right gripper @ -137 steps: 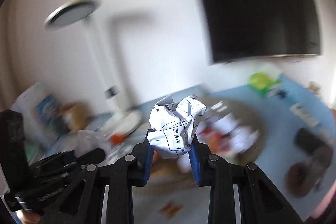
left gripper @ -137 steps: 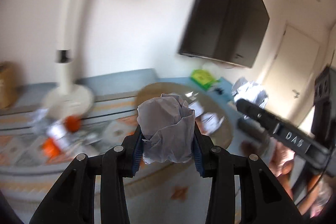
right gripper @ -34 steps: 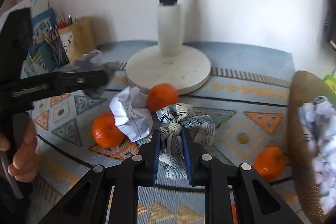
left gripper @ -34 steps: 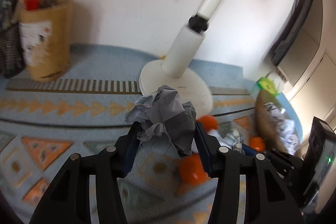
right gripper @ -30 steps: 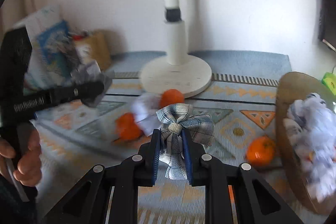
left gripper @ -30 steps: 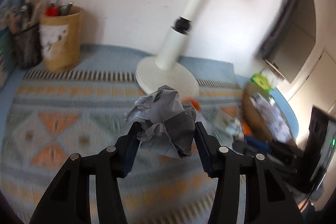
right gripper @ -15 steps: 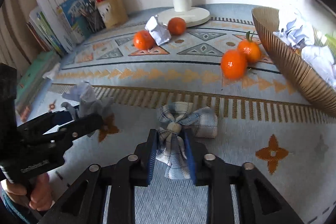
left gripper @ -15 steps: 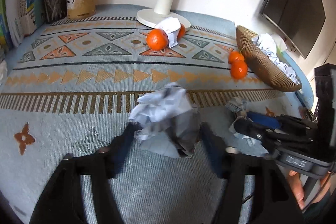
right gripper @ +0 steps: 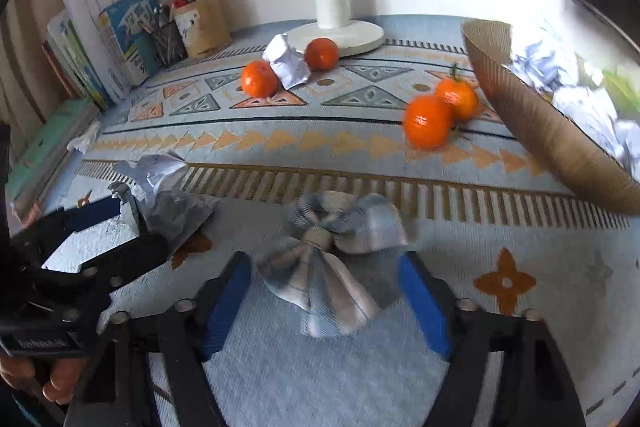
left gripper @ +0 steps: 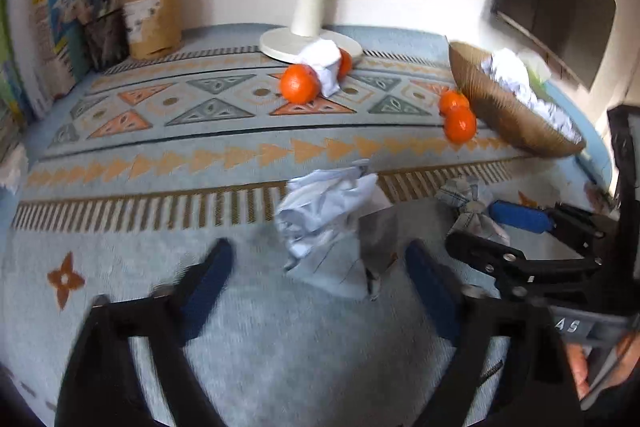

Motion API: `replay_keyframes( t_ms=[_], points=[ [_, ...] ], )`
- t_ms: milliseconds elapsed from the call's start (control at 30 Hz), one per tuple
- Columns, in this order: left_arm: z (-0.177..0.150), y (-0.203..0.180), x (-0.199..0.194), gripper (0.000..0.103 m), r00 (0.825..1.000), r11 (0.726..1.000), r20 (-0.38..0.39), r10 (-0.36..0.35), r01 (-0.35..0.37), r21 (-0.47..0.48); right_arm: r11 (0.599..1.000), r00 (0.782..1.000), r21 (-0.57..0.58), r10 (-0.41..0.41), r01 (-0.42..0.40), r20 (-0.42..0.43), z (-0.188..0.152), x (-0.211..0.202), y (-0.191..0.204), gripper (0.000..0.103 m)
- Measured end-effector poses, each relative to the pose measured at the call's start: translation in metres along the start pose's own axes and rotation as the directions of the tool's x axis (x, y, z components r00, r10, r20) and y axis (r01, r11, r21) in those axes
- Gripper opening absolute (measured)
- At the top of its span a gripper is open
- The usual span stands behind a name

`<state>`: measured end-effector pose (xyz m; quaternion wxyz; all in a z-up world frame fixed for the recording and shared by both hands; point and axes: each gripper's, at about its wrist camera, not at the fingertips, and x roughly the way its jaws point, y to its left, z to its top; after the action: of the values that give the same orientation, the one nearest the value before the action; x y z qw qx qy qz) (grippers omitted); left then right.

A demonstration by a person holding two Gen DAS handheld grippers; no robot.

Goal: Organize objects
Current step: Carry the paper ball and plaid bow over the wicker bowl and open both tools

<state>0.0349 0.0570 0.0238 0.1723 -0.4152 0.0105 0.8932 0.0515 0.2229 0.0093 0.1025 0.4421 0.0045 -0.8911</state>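
crumpled paper, plaid bow, on mat

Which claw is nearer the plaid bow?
Right. The right claw straddles the plaid bow, jaws opening, pads clear of it. The left claw sits beside it, around the crumpled paper.

patterned mat — oranges, paper balls, checked bow.

Left gripper let go of the crumpled paper, jaws now closing. Right gripper, jaws opening, released the plaid bow. Both lie on the mat.
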Motion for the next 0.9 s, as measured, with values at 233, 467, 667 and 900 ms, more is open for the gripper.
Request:
replay_keyframes(
  t_ms=[233, 467, 667, 900],
  points=[
    [0.003, -0.013, -0.002, 0.048, 1.000, 0.999, 0.027, -0.006, 0.005, 0.042, 1.000, 1.000, 0.002, -0.006, 0.006, 0.023, 0.002, -0.003, 0.000, 0.022],
    [0.016, -0.009, -0.004, 0.048, 0.995, 0.998, 0.074, -0.064, 0.064, 0.003, 1.000, 0.996, -0.006, 0.012, -0.011, 0.090, 0.008, -0.020, -0.008, 0.022],
    [0.011, -0.004, -0.003, 0.048, 0.989, 0.994, 0.101, -0.104, 0.106, -0.021, 0.999, 0.997, 0.030, 0.020, -0.022, 0.077, 0.006, -0.010, -0.020, 0.022],
    [0.016, -0.013, -0.007, 0.048, 0.989, 0.995, 0.109, -0.097, 0.099, -0.013, 0.996, 0.989, 0.067, 0.056, -0.066, 0.139, 0.005, -0.026, -0.031, 0.022]
  ],
)
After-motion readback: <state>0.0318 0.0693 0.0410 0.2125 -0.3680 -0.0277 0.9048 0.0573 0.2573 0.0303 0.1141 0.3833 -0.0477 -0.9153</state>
